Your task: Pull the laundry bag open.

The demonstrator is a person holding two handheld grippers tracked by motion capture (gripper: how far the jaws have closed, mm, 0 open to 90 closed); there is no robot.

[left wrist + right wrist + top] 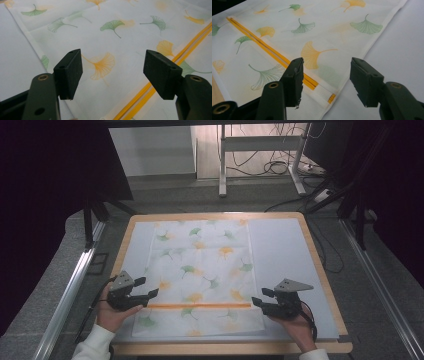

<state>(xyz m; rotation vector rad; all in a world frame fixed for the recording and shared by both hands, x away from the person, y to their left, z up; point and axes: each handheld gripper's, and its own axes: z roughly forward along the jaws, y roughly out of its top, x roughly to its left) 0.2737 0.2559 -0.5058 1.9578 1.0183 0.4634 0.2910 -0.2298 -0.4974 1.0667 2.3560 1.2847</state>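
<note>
1. Your left gripper (151, 293) sits at the near left of the table (320, 270), held in your left hand (114, 312), its jaws pointing right toward the cloth's left edge.
2. In the left gripper view its jaws stand wide apart with nothing between them; the fingers (70, 72) hover over the cloth and clamp nothing. Whether they brush the fabric you cannot tell from these pictures.
3. Your right gripper (257, 301) sits at the near right, held in your right hand (297, 327), its jaws pointing left toward the right end of the orange stripe.
4. In the right gripper view its jaws are also spread wide and hold nothing. The left finger (294, 80) stands over the end of the orange stripe (274, 56), and the right finger (365, 82) stands over the bare white mat (397, 47) just beyond the cloth's edge.
5. The cloth (200, 270) is white, printed with green and orange ginkgo leaves, and lies flat in the middle of the table on the white mat, reaching from the far edge to near your side.
6. The orange stripe runs across the cloth's near part from left to right, between your two grippers. In the gripper views it reads as two thin parallel orange lines ending at a white band at the cloth's edge.
7. The table has a wooden rim, and beyond it stand a grey floor (200, 200), cables (270, 167) and the legs of a metal frame (260, 150).
</note>
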